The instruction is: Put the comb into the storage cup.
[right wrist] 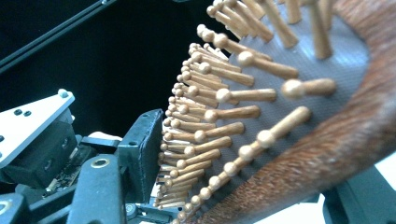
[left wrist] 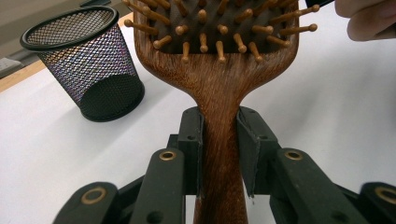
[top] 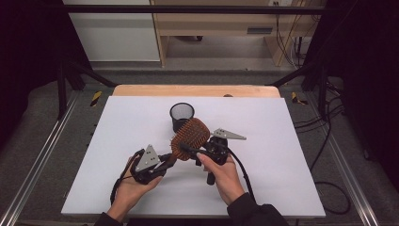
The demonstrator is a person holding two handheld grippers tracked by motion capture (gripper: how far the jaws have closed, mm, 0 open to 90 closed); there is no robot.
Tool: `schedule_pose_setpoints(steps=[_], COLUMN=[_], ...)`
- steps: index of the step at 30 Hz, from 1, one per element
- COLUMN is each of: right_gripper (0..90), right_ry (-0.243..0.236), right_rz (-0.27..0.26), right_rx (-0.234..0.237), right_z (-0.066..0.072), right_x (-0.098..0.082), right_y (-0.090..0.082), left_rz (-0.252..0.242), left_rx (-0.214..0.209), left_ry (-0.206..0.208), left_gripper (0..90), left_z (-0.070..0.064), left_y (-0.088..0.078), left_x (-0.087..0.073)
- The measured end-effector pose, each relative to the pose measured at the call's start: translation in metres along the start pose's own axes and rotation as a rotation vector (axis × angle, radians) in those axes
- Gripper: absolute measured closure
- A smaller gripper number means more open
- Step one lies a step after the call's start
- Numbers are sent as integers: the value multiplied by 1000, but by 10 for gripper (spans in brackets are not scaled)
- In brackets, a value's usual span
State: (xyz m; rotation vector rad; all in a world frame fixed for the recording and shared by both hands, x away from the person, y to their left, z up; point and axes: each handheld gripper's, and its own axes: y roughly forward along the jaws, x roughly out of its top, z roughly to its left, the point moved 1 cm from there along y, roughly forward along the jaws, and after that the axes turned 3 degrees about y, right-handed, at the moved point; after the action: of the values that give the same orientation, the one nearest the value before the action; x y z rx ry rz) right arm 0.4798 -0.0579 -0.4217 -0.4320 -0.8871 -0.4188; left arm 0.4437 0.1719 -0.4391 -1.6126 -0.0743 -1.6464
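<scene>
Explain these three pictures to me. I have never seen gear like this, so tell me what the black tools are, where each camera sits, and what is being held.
A person sits at a white table and works with two hand-held tools, each with two black jaws, instead of bare fingers.

The high view looks down from above the person. The left gripper and the right gripper meet at a wooden hairbrush. Behind it stands a black mesh cup.

The other two pictures come from small cameras that ride on the tools and look along their jaws. In the left gripper view, the jaws of the left gripper are clamped on the brush's handle. In the right gripper view, the brush's head lies between the jaws of the right gripper: one pad sits at the bristle tips, the other behind the wooden back. Whether they press yet, I cannot tell.
</scene>
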Motion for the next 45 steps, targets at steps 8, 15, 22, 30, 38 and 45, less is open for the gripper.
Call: schedule_pose_setpoints(steps=[8,15,22,30,38,45], right_gripper=[418,438,455,471,485,490], right_ry=[9,10,0,-6,17,19], right_rz=[-3,3,1,2,-12,-15], right_rx=[5,0,4,4,8,6], right_z=[0,2,5,8,7,8], right_x=[1,1,3,4,4,4], right_y=[1,1,3,4,6,7], left_rz=[0,-2,-7,-11,-15,-17], left_rx=[2,6,9,7,10,9], left_ry=[-6,-10,-17,-26,-33,-39], left_gripper=[723,723,724,724,724,724], left_z=[1,1,3,4,5,5], left_y=[1,0,0,-1,-1,-1], left_x=[-1,-2,-3,-3,-4,-5])
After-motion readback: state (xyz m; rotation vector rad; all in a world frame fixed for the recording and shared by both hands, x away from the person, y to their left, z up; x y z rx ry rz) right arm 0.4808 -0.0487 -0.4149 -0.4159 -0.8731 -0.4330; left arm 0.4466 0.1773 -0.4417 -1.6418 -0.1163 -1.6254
